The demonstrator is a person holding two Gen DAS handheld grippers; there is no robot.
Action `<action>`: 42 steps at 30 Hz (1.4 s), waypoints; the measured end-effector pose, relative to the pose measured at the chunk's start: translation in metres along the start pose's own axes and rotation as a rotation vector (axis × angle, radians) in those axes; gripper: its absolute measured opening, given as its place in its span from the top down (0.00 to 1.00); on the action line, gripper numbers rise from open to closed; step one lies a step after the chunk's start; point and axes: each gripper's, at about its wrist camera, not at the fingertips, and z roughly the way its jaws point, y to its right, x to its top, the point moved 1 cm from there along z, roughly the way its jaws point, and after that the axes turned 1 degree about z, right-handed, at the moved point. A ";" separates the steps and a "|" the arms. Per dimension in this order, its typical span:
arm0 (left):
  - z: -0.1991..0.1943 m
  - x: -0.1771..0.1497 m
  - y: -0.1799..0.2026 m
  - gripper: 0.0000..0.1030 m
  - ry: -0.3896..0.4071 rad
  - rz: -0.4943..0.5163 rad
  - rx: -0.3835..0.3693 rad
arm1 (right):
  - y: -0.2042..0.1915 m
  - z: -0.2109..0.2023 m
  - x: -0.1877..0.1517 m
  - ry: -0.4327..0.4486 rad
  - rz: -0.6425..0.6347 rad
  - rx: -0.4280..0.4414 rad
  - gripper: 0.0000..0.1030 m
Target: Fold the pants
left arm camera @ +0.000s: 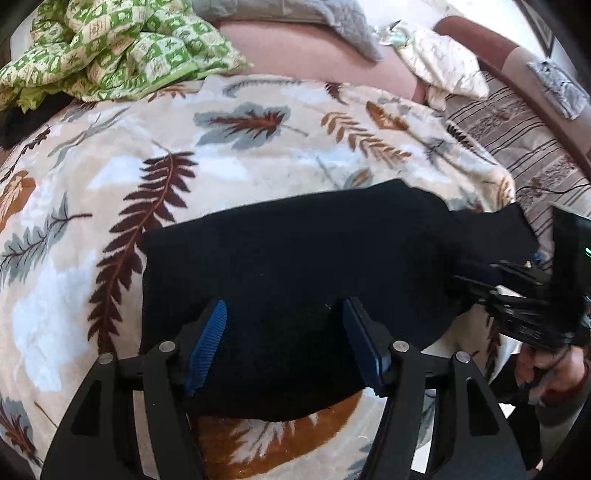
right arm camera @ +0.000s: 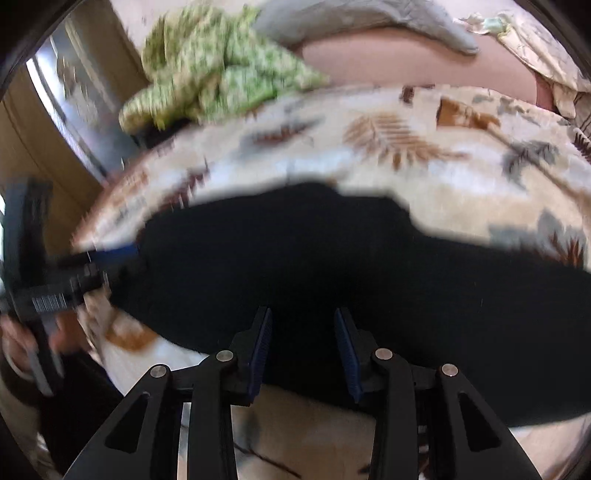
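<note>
The black pants (left arm camera: 295,258) lie folded flat on a leaf-patterned blanket (left arm camera: 147,147). My left gripper (left arm camera: 284,314) hangs open just above the near part of the pants, holding nothing. My right gripper (right arm camera: 303,321) is also open over the near edge of the pants (right arm camera: 332,258), with its jaws apart and empty. The right gripper shows at the right edge of the left wrist view (left arm camera: 517,295), beside the pants' right end. The left gripper shows at the left of the right wrist view (right arm camera: 74,273). The right wrist view is blurred.
A crumpled green-and-cream checked cloth (left arm camera: 110,48) lies at the far left of the bed. A grey cloth (left arm camera: 332,22) and a pale pillow (left arm camera: 443,62) lie at the back. A striped mattress (left arm camera: 517,129) shows at right.
</note>
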 end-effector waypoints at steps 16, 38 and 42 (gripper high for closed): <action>0.001 0.023 0.034 0.35 0.081 -0.026 0.013 | -0.002 -0.029 -0.002 0.038 0.044 0.008 0.44; 0.015 0.033 0.061 0.32 0.083 -0.022 0.019 | 0.077 -0.076 -0.024 0.077 0.231 -0.089 0.42; 0.017 0.031 0.063 0.32 0.073 -0.028 0.015 | 0.094 -0.083 -0.030 0.090 0.267 -0.117 0.42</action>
